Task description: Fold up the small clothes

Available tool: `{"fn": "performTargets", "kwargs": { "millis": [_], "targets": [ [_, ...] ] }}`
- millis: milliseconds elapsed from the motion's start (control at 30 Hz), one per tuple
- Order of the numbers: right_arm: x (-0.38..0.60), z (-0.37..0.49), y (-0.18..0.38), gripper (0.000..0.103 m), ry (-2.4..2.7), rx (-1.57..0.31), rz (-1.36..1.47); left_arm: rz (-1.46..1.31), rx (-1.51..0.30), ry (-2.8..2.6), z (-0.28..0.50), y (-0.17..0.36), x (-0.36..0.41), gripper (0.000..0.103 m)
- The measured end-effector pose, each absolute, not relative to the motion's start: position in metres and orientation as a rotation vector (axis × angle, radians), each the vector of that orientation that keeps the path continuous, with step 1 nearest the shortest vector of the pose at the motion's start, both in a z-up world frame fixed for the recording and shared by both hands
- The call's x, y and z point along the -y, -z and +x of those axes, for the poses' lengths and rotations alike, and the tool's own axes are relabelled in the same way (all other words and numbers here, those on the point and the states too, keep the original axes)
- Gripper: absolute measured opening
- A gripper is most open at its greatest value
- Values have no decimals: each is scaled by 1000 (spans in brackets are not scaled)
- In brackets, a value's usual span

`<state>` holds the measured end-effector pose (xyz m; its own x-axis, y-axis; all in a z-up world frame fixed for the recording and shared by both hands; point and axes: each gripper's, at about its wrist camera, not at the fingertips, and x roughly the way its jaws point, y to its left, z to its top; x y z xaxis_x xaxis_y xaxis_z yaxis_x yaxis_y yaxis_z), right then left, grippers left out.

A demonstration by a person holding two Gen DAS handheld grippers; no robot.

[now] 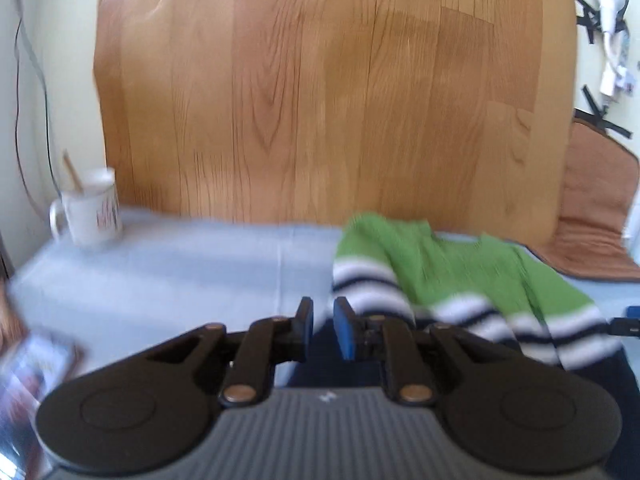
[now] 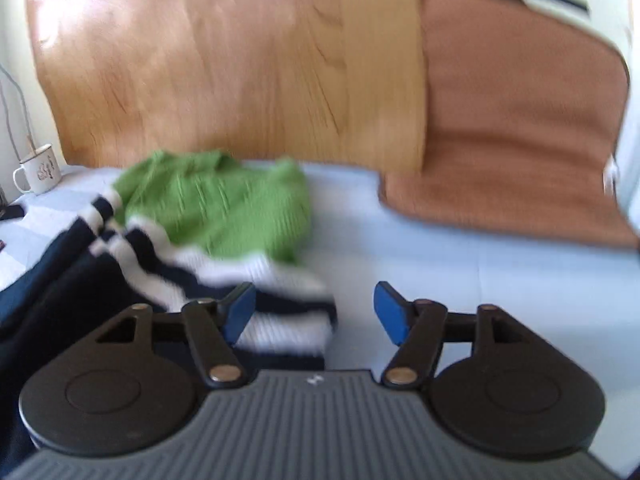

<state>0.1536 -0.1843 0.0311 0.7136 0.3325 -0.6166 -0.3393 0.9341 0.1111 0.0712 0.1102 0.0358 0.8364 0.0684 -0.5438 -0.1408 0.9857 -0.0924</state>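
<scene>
Your two views are bright with soft daylight; glare washes the wood panel (image 2: 80, 12) at upper left in the right wrist view. You have motion blur throughout, smearing the sweater (image 1: 440, 276) and mug (image 1: 90, 210). Fisheye bending curves your frame edges; corners fall dark.

Left gripper (image 1: 323, 326): jaws nearly closed, narrow gap, pointing toward 12 o'clock. Right gripper (image 2: 315, 312): jaws spread wide, empty between, pointing toward 12 o'clock.
</scene>
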Motion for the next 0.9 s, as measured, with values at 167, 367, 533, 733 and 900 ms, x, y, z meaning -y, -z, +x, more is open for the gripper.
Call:
{"fn": "performTargets", "kwargs": {
  "millis": [167, 367, 533, 733, 900],
  "targets": [
    [167, 146, -9, 15, -376, -690, 62, -110, -625, -119, 56, -8, -111, 13],
    [199, 153, -35, 8, -124, -557, 40, -148, -641, -148, 59, 4, -122, 20],
    [220, 167, -3, 17, -40, -672, 156, -128, -640, -155, 61, 5, -122, 23],
    [249, 98, -34, 40, -103, -617, 327, -138, -638, -122, 37, -7, -130, 35],
    [244, 38, -33, 62, -256, -681, 359, -106, -628, -86, -19, -16, -138, 47]
  ]
}}
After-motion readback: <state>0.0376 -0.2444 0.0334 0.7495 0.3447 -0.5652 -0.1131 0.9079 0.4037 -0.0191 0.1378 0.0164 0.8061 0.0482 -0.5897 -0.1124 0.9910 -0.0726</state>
